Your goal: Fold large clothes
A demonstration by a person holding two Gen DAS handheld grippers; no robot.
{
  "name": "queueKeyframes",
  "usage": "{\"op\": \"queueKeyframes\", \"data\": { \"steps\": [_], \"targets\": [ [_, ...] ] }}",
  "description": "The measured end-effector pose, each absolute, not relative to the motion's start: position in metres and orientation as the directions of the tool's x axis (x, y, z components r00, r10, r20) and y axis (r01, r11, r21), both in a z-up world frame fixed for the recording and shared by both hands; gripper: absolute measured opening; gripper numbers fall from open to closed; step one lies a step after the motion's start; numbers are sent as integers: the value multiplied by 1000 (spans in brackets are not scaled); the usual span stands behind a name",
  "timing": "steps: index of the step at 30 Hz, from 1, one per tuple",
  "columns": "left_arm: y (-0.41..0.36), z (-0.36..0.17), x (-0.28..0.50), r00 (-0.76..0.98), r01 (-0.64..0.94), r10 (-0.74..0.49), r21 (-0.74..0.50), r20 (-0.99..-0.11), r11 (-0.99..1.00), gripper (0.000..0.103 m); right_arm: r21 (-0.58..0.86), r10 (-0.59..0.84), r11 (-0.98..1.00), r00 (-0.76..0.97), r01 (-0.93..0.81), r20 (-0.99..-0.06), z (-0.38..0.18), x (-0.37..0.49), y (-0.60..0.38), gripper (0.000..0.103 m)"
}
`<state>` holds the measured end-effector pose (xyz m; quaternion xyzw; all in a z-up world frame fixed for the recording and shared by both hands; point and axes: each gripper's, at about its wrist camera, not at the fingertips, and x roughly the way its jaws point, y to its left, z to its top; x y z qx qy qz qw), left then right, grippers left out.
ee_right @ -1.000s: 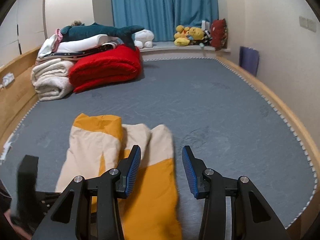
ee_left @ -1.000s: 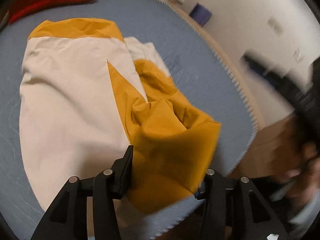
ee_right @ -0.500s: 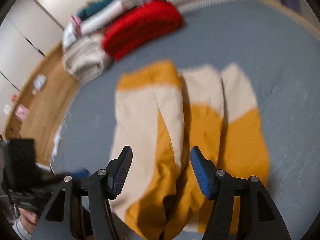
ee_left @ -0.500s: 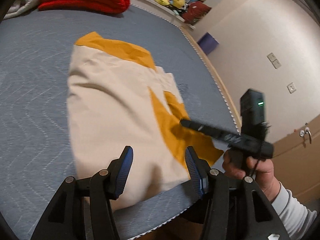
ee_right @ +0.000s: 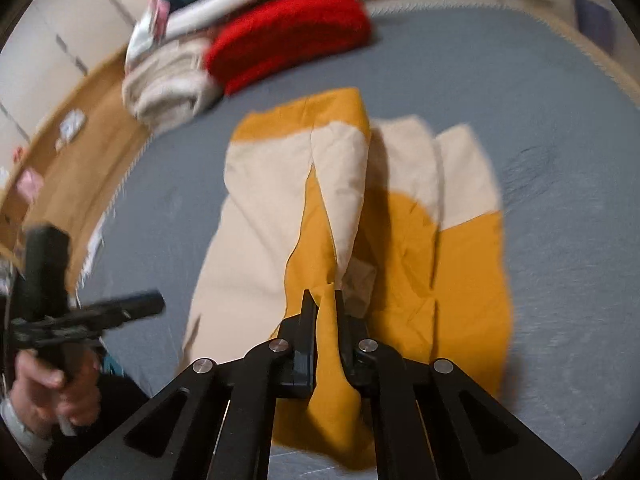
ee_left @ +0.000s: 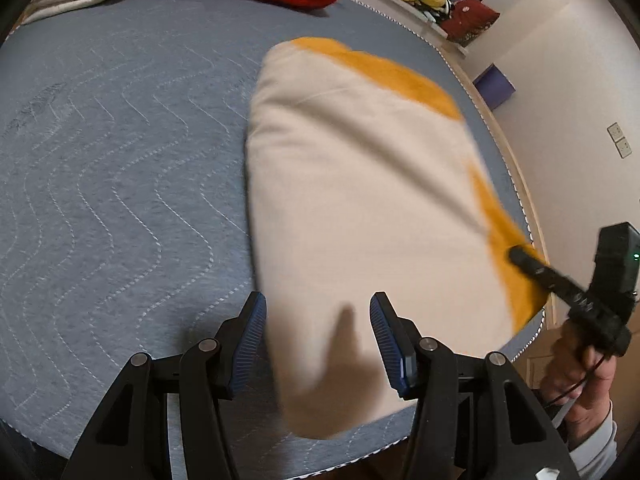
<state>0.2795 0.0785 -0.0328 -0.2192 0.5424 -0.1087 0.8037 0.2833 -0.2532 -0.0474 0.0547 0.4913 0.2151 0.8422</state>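
Right tongs (ee_right: 325, 300) pinch the garment (ee_right: 360, 220) at its near yellow hem; left tongs (ee_left: 318, 320), half-wide and empty, must grip its cream corner next.

Black fingers (ee_left: 256, 332), blue ribbed pads, silver screws

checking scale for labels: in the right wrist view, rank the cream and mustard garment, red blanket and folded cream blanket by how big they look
1. cream and mustard garment, though nearness to the camera inflates it
2. red blanket
3. folded cream blanket, not far behind the red one
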Motion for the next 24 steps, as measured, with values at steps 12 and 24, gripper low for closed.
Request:
{"op": "queueKeyframes", "data": {
  "steps": [12, 24],
  "targets": [
    [3, -53, 278, 239, 179, -443, -409, -864, 895, 54, 101, 126, 990, 302, -99, -945, -99, 290, -332, 5],
    [-25, -73, 252, 133, 319, -318, -263, -939, 911, 55, 80, 111, 988, 249, -131, -962, -117, 298, -305, 7]
  ]
}}
